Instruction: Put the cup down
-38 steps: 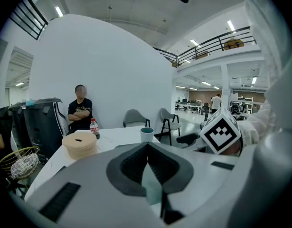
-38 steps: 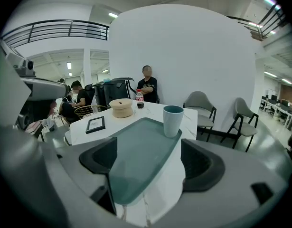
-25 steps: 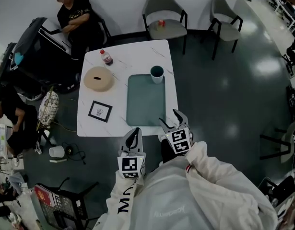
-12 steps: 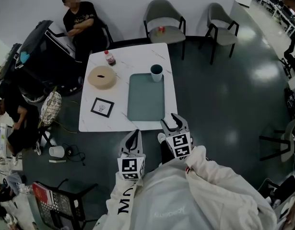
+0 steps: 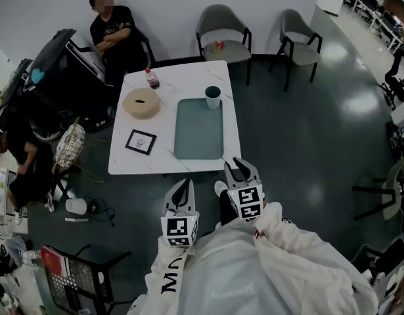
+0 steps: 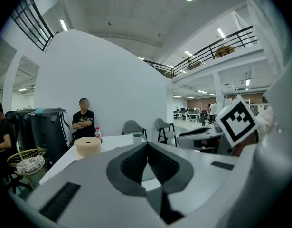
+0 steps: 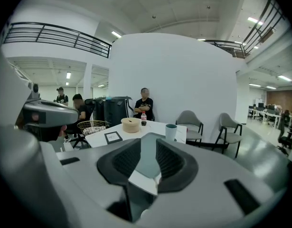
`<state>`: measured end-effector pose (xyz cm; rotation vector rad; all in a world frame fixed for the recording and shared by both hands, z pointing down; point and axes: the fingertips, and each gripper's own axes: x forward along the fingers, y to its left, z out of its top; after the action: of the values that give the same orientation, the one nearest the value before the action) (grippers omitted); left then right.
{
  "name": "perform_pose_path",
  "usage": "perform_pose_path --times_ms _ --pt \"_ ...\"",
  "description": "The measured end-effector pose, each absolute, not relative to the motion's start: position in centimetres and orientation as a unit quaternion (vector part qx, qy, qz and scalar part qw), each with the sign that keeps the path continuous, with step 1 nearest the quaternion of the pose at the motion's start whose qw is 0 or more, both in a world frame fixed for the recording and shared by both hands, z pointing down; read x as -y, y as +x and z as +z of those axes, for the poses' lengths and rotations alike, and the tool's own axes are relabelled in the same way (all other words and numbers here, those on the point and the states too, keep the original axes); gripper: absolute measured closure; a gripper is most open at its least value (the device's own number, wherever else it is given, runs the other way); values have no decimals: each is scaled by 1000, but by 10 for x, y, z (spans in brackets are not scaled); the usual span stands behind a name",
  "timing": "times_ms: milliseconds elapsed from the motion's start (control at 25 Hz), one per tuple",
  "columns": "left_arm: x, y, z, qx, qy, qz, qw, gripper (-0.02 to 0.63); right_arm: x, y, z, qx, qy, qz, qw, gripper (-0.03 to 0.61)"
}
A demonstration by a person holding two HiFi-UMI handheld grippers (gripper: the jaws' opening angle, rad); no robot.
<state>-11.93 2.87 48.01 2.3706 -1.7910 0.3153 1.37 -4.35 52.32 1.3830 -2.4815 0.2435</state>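
The teal-rimmed white cup [image 5: 213,97] stands upright on the white table [image 5: 177,160], beside the far right corner of the teal tray [image 5: 199,128]. No gripper touches it. It shows small in the left gripper view as cup [image 6: 137,138] and in the right gripper view as cup [image 7: 171,131]. Both grippers hang off the table's near edge, close to my body. The left gripper [image 5: 182,190] has its tips together. The right gripper [image 5: 241,170] keeps a narrow gap; its jaws have just been closing with nothing between them.
A beige ring-shaped roll [image 5: 140,102], a red-capped bottle [image 5: 150,78] and a framed card [image 5: 140,142] lie on the table's left half. Two grey chairs [image 5: 223,35] stand behind it. A seated person [image 5: 113,35], a dark cart [image 5: 57,77] and a wire basket [image 5: 69,149] are at the left.
Both grippers have drawn back from the table's near edge toward my body, so the table sits farther off. The right jaws have narrowed. The cup has not moved.
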Motion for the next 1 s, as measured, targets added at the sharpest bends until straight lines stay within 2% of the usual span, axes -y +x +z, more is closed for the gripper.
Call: perform_pose_path --times_ms 200,280,840,1000 --pt "-51 -117 478 598 791 102 76 603 22 18 515 859 485 78 143 509" --pt "-56 -116 477 598 791 100 77 603 16 19 511 859 487 75 139 547" --pt "-81 -105 472 593 796 93 80 603 -18 29 495 861 482 70 147 572" --pt "-84 -104 471 593 796 94 82 603 -26 26 491 871 466 86 131 572"
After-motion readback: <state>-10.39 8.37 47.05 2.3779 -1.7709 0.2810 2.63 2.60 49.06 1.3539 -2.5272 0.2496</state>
